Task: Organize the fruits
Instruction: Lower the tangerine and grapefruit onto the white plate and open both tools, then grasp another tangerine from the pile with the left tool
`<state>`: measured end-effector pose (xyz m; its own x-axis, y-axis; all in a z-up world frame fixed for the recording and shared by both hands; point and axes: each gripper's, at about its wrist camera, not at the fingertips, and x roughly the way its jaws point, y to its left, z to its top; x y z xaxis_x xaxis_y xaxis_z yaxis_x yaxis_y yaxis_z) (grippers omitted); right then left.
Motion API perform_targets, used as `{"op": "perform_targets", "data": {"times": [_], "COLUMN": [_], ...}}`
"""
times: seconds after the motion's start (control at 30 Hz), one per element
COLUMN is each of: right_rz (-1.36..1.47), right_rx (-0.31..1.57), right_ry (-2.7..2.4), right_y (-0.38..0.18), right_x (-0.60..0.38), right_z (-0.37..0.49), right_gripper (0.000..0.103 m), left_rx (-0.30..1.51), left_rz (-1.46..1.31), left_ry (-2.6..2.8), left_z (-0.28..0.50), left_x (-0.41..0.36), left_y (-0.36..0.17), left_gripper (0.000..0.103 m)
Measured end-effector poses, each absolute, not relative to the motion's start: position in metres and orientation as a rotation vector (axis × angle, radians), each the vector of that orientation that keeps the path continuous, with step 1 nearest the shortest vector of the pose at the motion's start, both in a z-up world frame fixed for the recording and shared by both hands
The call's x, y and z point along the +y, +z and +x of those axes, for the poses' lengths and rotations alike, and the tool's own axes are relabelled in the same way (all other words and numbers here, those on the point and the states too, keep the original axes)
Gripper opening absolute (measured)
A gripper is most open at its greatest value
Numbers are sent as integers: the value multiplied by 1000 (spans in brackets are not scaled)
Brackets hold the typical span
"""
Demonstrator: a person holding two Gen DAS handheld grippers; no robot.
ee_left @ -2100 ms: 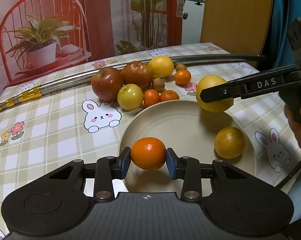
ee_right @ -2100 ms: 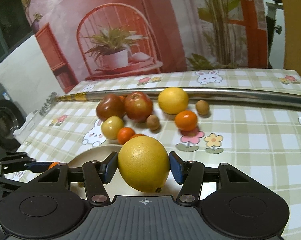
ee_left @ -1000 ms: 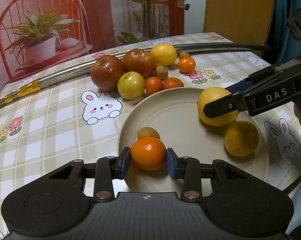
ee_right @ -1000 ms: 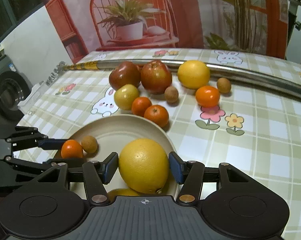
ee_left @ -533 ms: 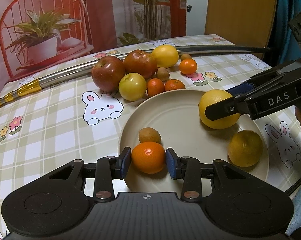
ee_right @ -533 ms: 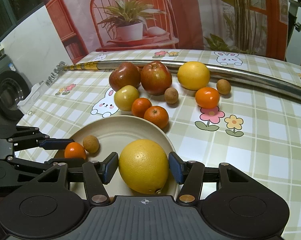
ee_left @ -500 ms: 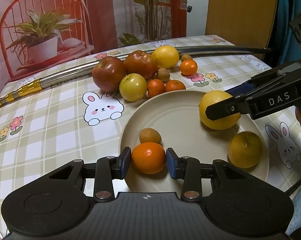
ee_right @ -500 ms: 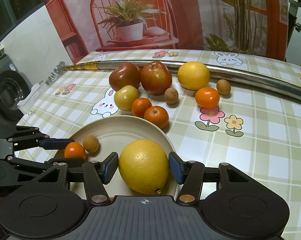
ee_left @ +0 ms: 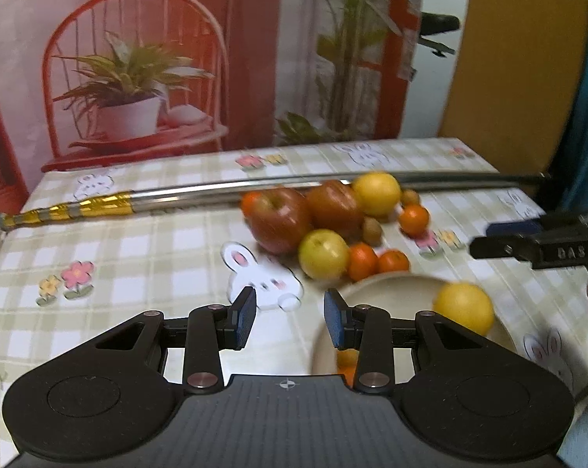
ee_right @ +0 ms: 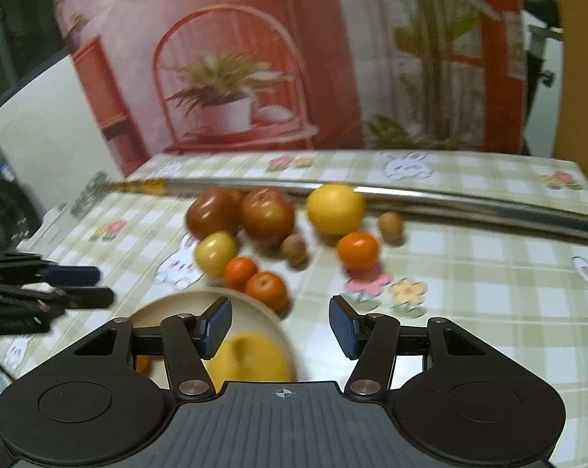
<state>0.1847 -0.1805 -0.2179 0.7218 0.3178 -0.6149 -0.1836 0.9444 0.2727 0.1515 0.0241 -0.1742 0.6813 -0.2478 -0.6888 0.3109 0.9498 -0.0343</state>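
While fruit is still waiting on the tablecloth (ee_left: 145,249), hovering with the left gripper (ee_left: 290,318) parted and gripping nothing, above the bunny print beside the plate (ee_left: 391,284). Already resting on that plate: a yellow citrus (ee_left: 463,308), with an orange one peeking behind the jaw. Still lying loose beyond the rim: two red apples (ee_right: 266,214), a yellow-green apple (ee_right: 215,252), small tangerines (ee_right: 265,290), a large yellow citrus (ee_right: 336,208), brown nut-like fruits (ee_right: 294,248). Hanging likewise parted and empty, the right gripper (ee_right: 280,325). Running behind the pile, a metal pole (ee_left: 200,199); beyond, a backdrop showing a red chair and potted plant (ee_right: 223,109).
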Motion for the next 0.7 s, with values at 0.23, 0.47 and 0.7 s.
{"op": "perform_targets", "data": {"times": [0.23, 0.47, 0.7], "right_rz": [226, 260, 282], "right_rx": [689, 663, 658], "right_ry": [188, 143, 114], "right_y": [-215, -213, -219], "right_x": [-200, -212, -217], "right_z": [193, 203, 213], "right_gripper": [52, 52, 52], "left_rx": [739, 829, 968], "left_rz": [56, -105, -354], "left_ry": [-306, -277, -214], "left_z": [183, 245, 327], "left_x": [26, 32, 35], "left_y": [-152, -150, -188], "left_gripper": [41, 40, 40]}}
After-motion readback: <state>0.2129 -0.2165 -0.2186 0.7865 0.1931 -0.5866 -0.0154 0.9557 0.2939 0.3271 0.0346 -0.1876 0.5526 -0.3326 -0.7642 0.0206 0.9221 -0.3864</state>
